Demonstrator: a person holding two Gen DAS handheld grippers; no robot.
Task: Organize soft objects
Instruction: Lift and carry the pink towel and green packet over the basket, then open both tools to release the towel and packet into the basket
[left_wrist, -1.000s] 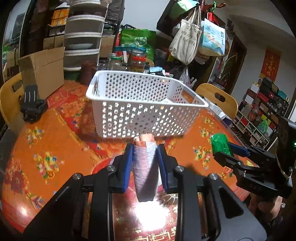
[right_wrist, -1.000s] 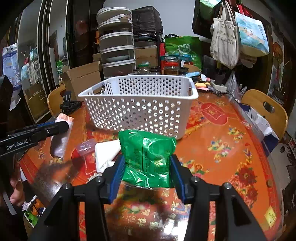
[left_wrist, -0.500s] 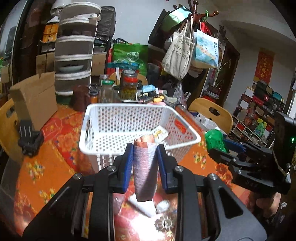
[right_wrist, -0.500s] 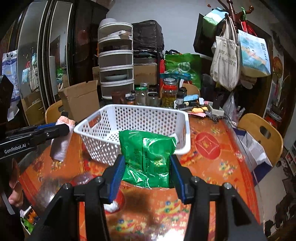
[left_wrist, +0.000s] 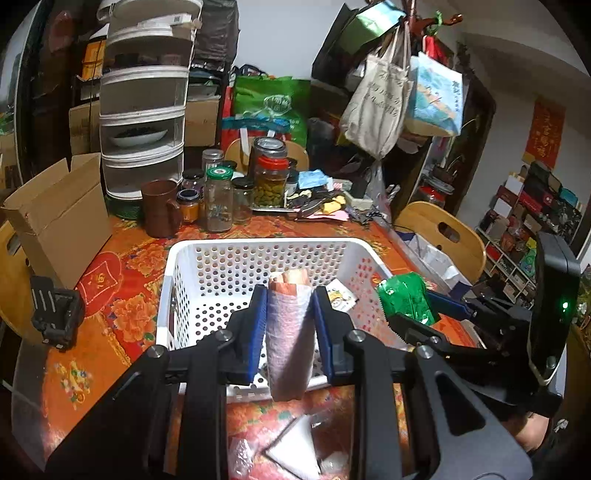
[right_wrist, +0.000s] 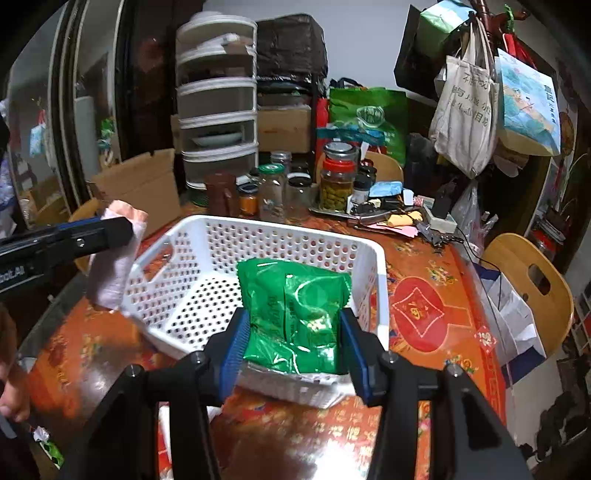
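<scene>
In the left wrist view the left gripper (left_wrist: 289, 328) is clenched on a pale pink packet (left_wrist: 288, 332), its blue pads pressing the packet's two sides so that it stands upright between them, with its top poking out above the fingers and its lower end hanging below. The packet is held over the near wall of the white perforated basket (left_wrist: 184, 295), which sits in the middle of the table (left_wrist: 92, 350) on a red and orange flowered cloth. A small printed sachet (left_wrist: 341, 295) lies inside the basket near its right wall. To the right, the right gripper (left_wrist: 410, 308) grasps a green foil bag (left_wrist: 404, 295) above the basket's right rim. Near the table's front edge lie a few flat white wrappers (left_wrist: 291, 446), blurred. Along the far edge stand glass jars (left_wrist: 219, 199) and a brown mug (left_wrist: 159, 206); a cardboard box (left_wrist: 55, 218) sits at the left edge. In the right wrist view the right gripper (right_wrist: 293, 343) is clamped on the green foil bag (right_wrist: 295, 314), the pads on its left and right sides, and the bag hangs above the basket's (right_wrist: 376, 280) near right corner. At the left, the left gripper's black finger (right_wrist: 92, 236) holds the pink packet (right_wrist: 114, 266) just beside the basket's left wall, and part of a person's hand (right_wrist: 11, 387) shows at the lower left edge.
</scene>
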